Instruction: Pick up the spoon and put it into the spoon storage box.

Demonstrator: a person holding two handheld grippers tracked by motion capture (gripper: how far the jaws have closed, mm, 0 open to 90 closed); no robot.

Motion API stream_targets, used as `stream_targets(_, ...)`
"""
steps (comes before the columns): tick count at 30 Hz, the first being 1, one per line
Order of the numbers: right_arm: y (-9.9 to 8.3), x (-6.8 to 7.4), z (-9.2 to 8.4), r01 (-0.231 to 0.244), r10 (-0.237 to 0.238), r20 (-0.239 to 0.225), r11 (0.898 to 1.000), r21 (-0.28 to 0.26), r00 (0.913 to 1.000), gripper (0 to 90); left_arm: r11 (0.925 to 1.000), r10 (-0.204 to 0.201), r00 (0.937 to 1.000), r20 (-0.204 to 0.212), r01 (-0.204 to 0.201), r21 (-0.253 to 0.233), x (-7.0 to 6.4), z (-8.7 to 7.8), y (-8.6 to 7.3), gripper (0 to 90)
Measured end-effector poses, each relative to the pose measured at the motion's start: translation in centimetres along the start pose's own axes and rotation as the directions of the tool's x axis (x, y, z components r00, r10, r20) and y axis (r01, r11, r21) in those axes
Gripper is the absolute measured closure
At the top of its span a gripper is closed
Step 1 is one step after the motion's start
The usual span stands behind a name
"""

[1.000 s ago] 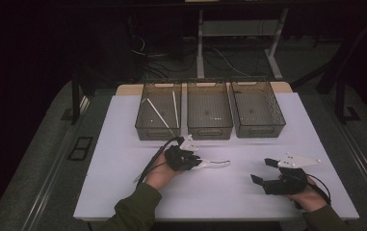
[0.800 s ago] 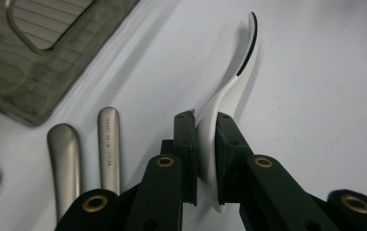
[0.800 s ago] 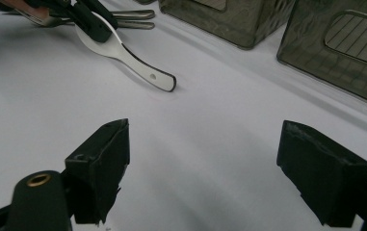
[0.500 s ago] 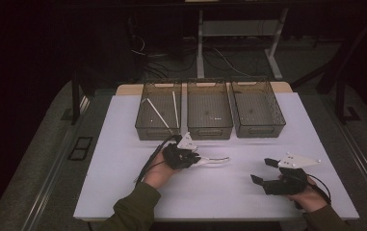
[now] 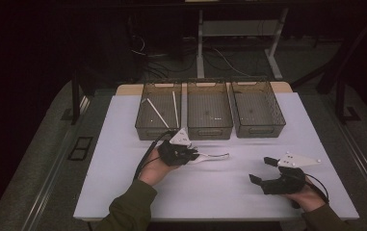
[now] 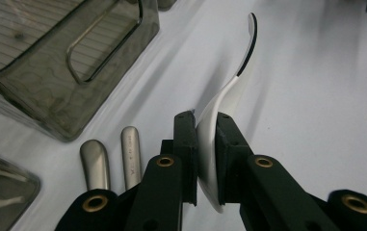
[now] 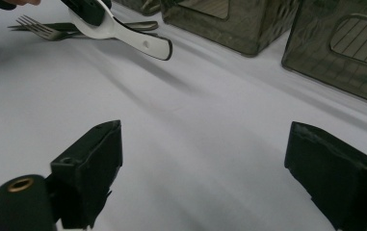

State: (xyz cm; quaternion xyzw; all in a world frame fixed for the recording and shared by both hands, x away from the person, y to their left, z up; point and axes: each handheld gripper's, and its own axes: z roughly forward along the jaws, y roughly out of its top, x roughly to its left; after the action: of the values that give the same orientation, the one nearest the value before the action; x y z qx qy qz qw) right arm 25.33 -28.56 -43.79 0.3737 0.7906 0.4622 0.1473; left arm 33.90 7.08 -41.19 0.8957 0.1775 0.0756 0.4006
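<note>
Nearest of all, the right gripper (image 5: 260,169) rests low on the white table cover (image 5: 219,192) at the near right, in the person's right hand (image 5: 306,195). Its two black jaws stand spread wide and have just been opening further, with bare cover between them and nothing in their grasp, as the right gripper view shows (image 7: 205,168).

Farther in and to the left, the left gripper (image 5: 190,155) sits in the person's left hand (image 5: 154,168), the olive sleeve (image 5: 128,207) coming in from the near edge. Its jaws are pressed together on a white plastic spoon with a dark-edged handle (image 6: 229,91); they pinch it at the broad bowl end, and the handle runs away from the jaws above the cover. In the high view the spoon (image 5: 215,156) points right from the gripper, near the middle of the table.

Just beside that gripper lie two grey metal handle ends (image 6: 118,156) flat on the cover, and the right gripper view shows a metal fork (image 7: 39,26) lying there too.

Beyond them, three smoky transparent plastic bins (image 5: 210,108) stand side by side along the far edge. The left bin (image 5: 145,126) holds two thin white sticks (image 5: 164,108).
</note>
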Motion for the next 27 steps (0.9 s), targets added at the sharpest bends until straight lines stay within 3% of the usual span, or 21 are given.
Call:
stream_targets(10, -0.1, -0.1, 0.3, -0.004, 0.004, 0.005, 1.0, 0.015, 1.0, 12.2, 0.9993, 0.0, 0.9997, 0.023, 0.001, -0.038, 0.4, -1.0, 0.9, 80.8)
stream_targets(27, 0.0, 0.0, -0.1, -0.016, 0.016, 0.026, 1.0, 0.005, 0.9995, 12.2, 0.9963, 0.066, 0.9978, 0.012, -0.065, -0.056, 1.4, -1.8, 4.4, 80.8)
